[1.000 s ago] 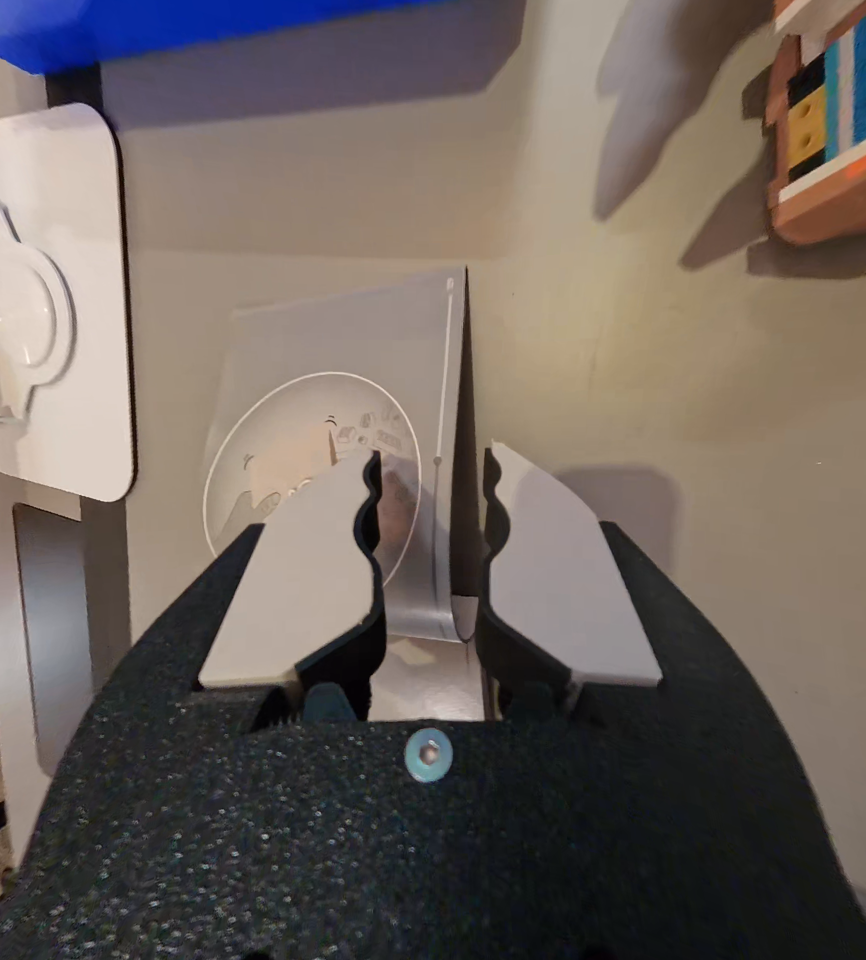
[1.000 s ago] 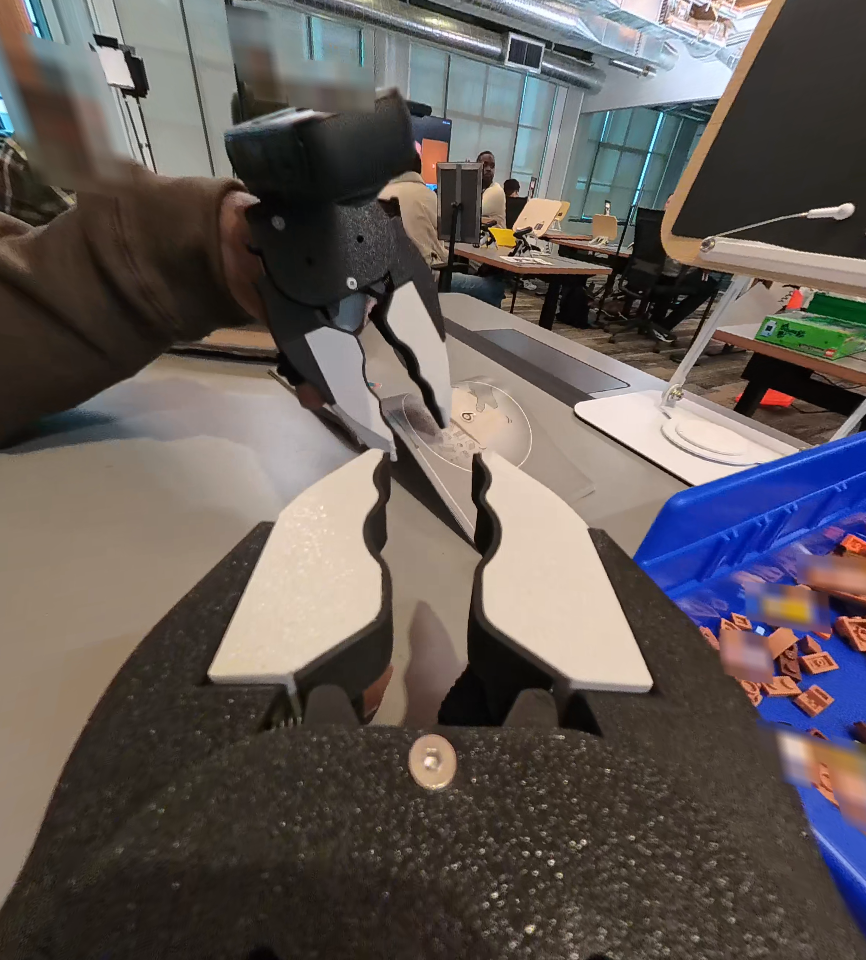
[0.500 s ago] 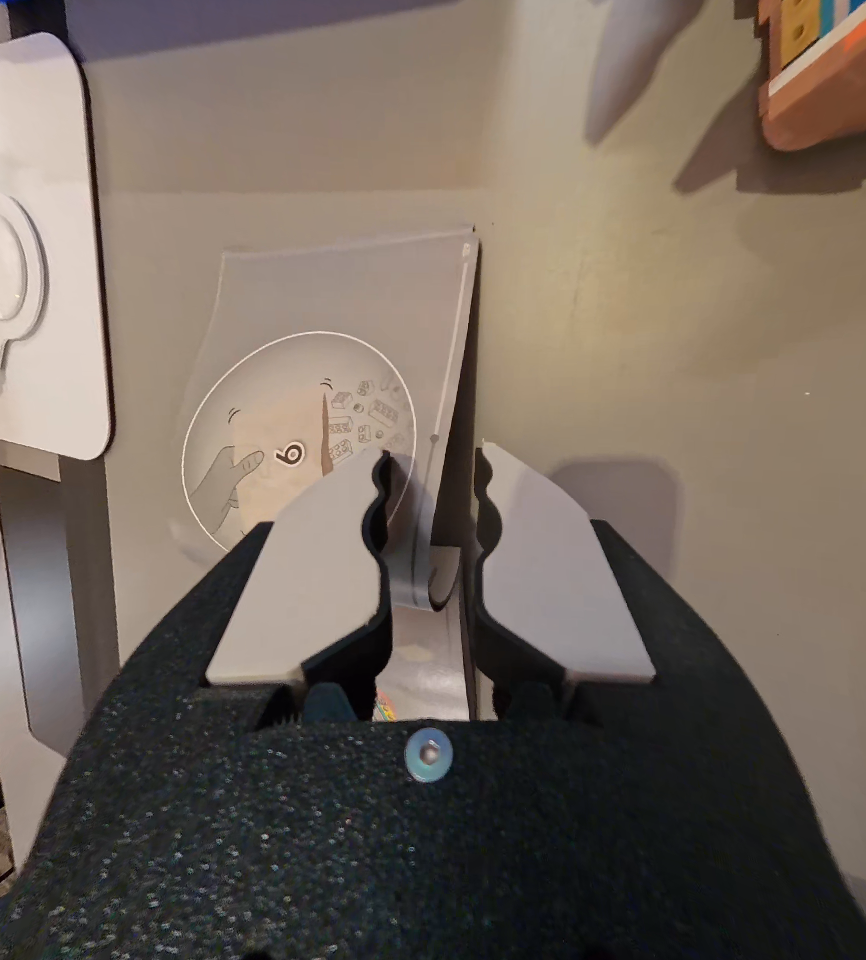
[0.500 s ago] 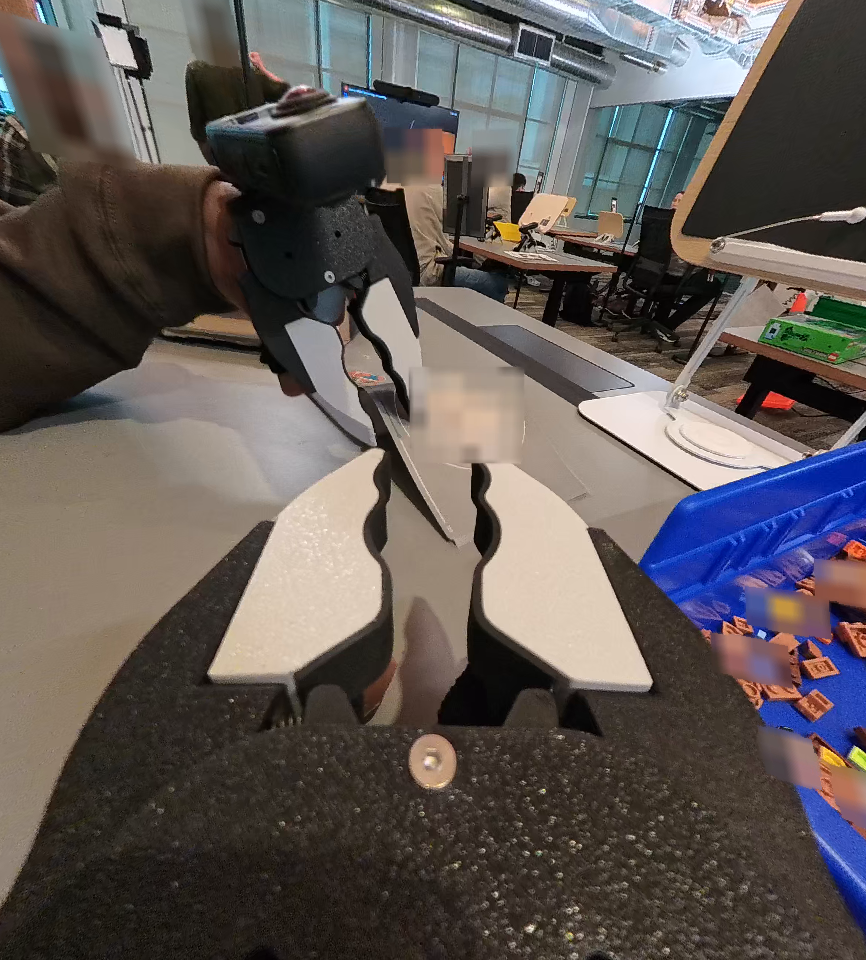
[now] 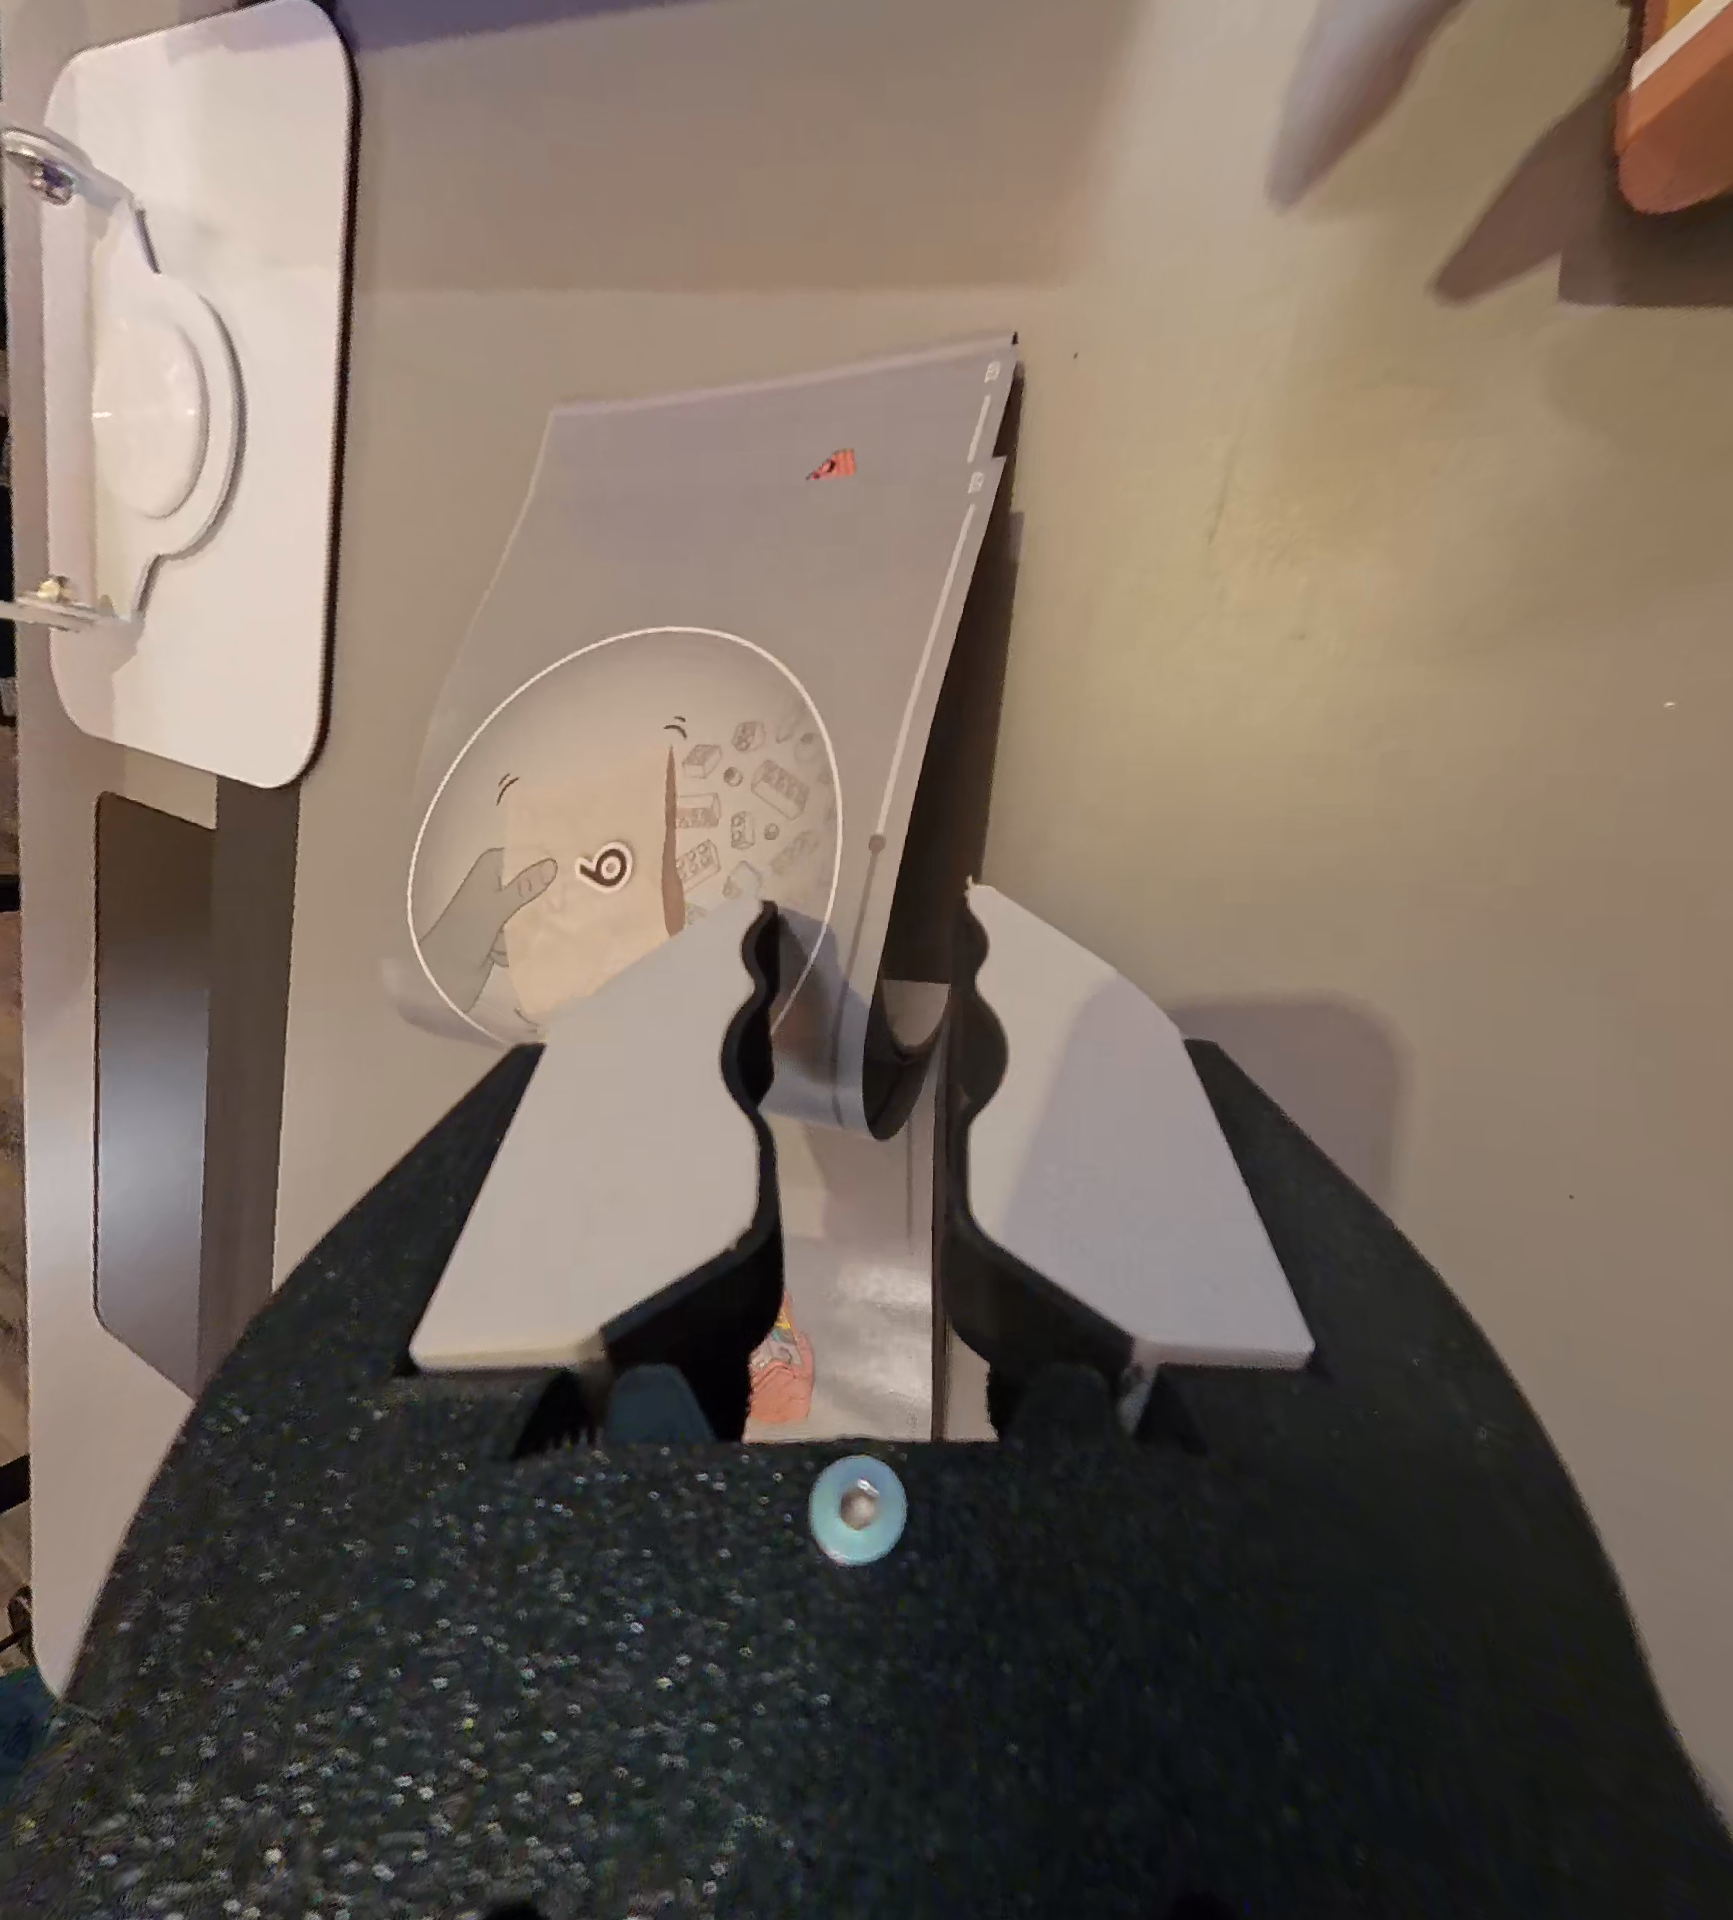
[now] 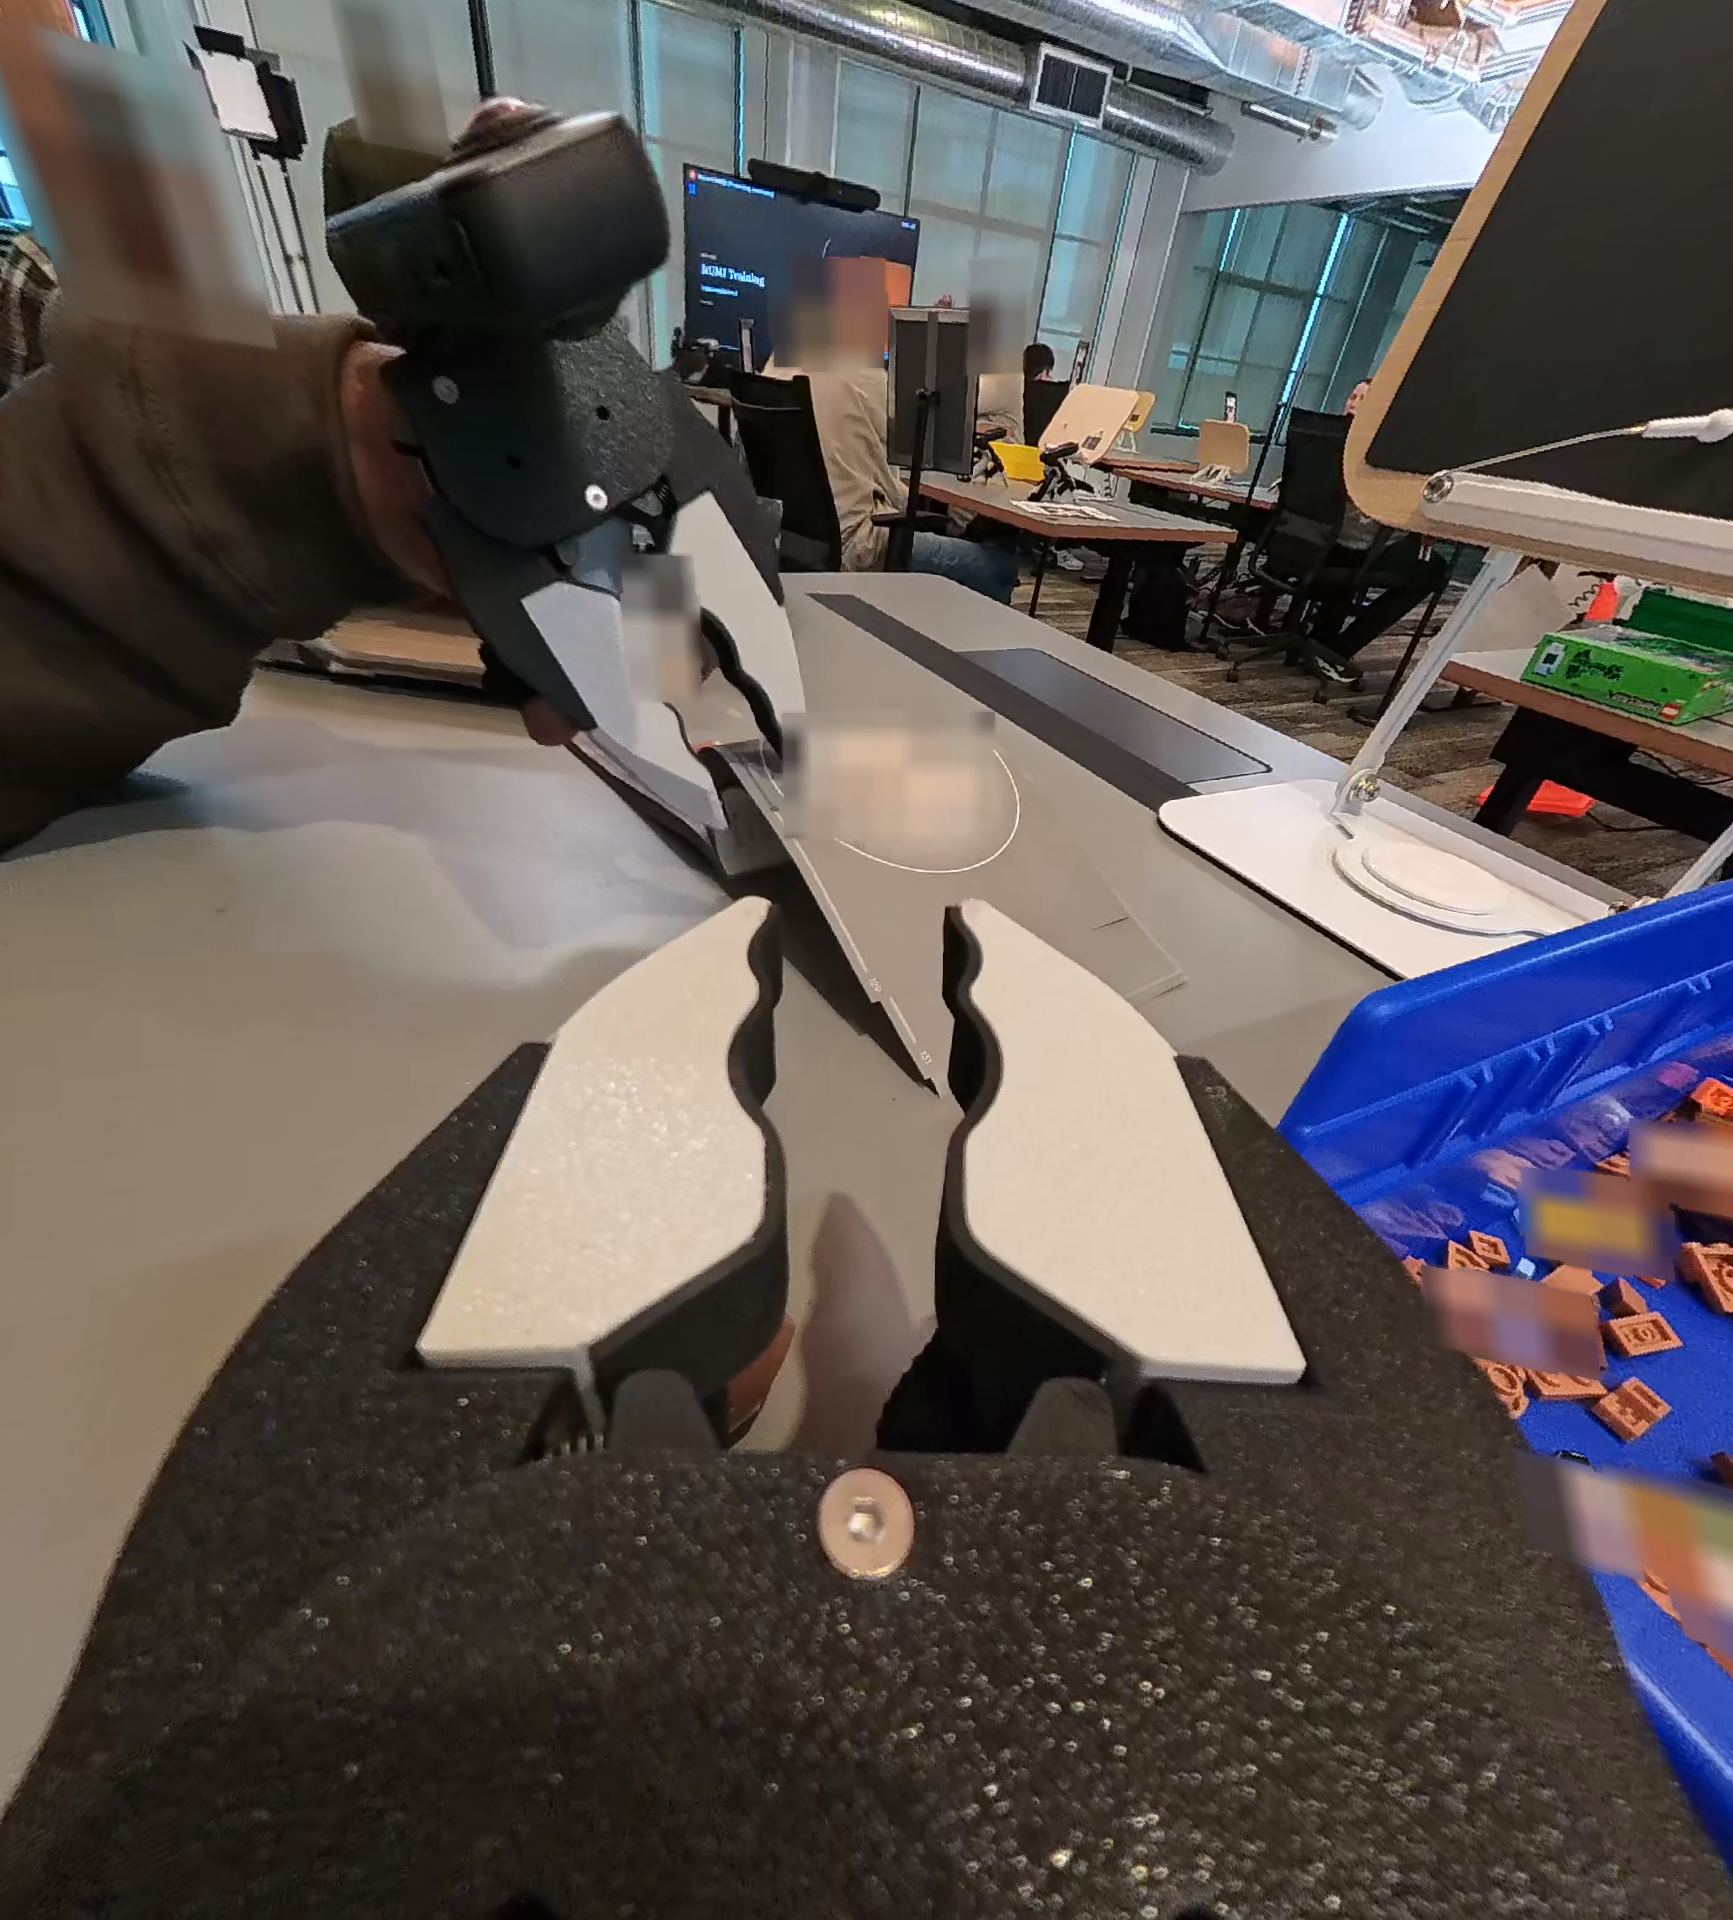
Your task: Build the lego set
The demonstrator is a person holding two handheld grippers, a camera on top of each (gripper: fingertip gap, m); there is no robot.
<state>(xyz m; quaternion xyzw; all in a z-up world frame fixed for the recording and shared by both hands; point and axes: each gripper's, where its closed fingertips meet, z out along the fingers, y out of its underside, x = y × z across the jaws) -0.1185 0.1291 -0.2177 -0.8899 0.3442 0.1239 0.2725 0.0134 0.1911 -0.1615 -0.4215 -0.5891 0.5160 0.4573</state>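
On the grey table [image 6: 218, 1039] lies an open instruction booklet [image 5: 737, 582], grey-paged, with a white-ringed circle holding a line drawing of a hand, a bag and loose bricks; its near page curls upward. The left gripper [image 5: 867, 909] sits over the booklet's near edge, its pale fingers [image 5: 633, 1143] set a narrow gap apart, and the curled page rises into that gap; whether they pinch it cannot be told. From the right wrist view the same gripper [image 6: 737, 727], held by a hand in a brown sleeve [image 6: 114, 540], tilts down onto the booklet [image 6: 945, 935], part of which is covered by mosaic patches. The right gripper [image 6: 857, 909] hovers just short of the booklet's nearest corner, its fingers slightly parted with nothing between them. Right of the booklet stands a blue bin [image 6: 1464, 1049] of mostly brown lego pieces [image 6: 1724, 1278], several masked by blur and the bin cut off by the frame. Beyond the booklet rests a white stand base [image 6: 1288, 862]. A brown built piece [image 5: 1714, 125] shows at the left wrist view's corner, mostly cut off.
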